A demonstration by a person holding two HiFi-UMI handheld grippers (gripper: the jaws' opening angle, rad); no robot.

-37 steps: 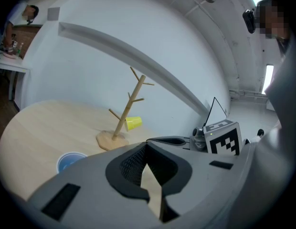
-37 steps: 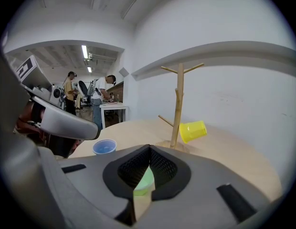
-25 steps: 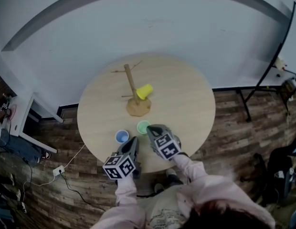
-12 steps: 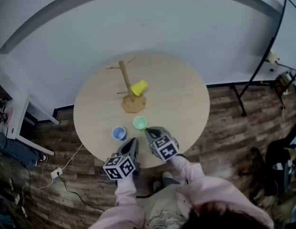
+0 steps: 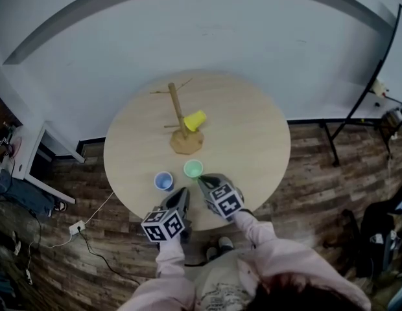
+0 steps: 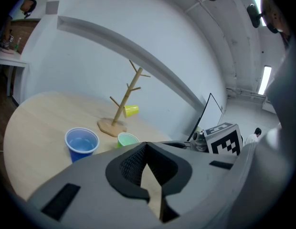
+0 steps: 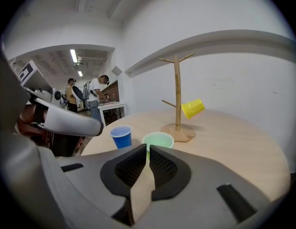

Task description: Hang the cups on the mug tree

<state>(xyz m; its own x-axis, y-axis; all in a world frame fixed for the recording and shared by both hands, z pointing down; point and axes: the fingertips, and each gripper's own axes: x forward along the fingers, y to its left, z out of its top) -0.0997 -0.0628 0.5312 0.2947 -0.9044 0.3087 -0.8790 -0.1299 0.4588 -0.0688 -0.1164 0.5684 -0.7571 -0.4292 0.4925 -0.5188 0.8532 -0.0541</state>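
1 yellow cup (image 5: 195,121) hangs on mug tree (image 5: 178,112). Right gripper (image 7: 148,150) jaws opening, empty, facing green cup (image 7: 158,140) before tree. Left gripper (image 6: 146,148) closed, empty. Next: straddle cup rim.

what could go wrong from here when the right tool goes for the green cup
1. The right tool is opening with nothing between its jaws; the gap looks too narrow and may shove the green cup over.
2. The blue cup stands close beside it and could get knocked.
3. The yellow cup hangs tilted on the mug tree; bumping the tree might drop it.
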